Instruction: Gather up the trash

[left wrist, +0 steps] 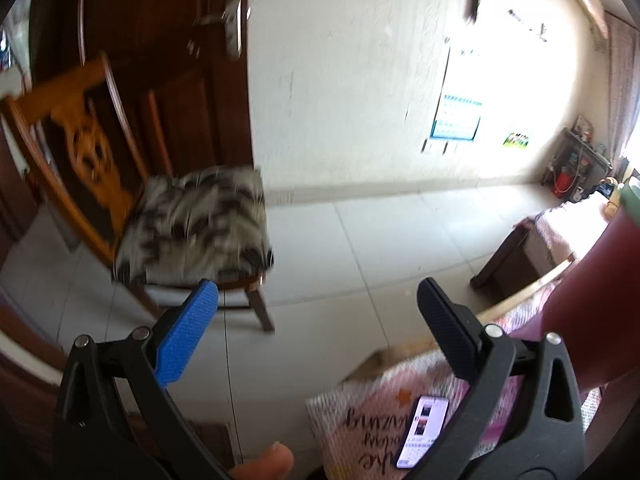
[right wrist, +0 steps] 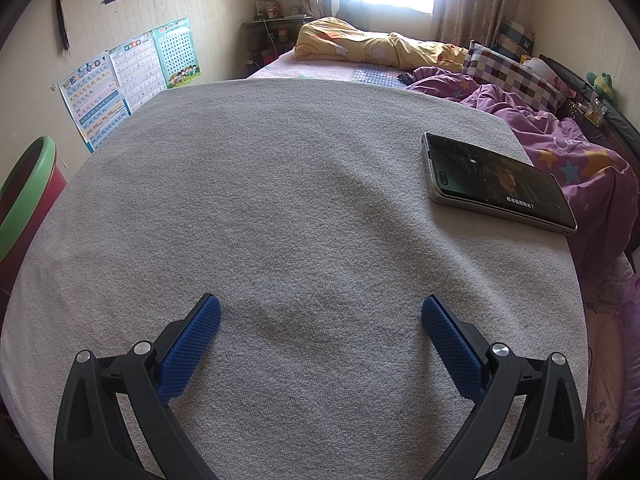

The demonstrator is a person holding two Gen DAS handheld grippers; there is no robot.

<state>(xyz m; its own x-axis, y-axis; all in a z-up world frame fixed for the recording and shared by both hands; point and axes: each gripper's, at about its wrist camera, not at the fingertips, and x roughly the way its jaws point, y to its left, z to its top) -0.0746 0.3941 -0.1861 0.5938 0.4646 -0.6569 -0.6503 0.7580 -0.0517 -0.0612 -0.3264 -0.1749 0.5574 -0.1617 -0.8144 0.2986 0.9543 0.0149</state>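
No piece of trash shows in either view. A bin with a green rim and red body (right wrist: 22,200) stands at the left edge of the right wrist view; its red wall (left wrist: 600,280) fills the right side of the left wrist view. My left gripper (left wrist: 318,300) is open and holds nothing, raised above the tiled floor near a chair. My right gripper (right wrist: 320,312) is open too, low over a grey mat (right wrist: 280,200) with nothing between its fingers.
A wooden chair (left wrist: 80,152) with a striped cushion (left wrist: 196,224) stands before a brown door. A phone (left wrist: 422,432) lies on a pink patterned surface. Another phone (right wrist: 496,182) lies on the mat's right side. A bed with quilts (right wrist: 540,120) lies beyond.
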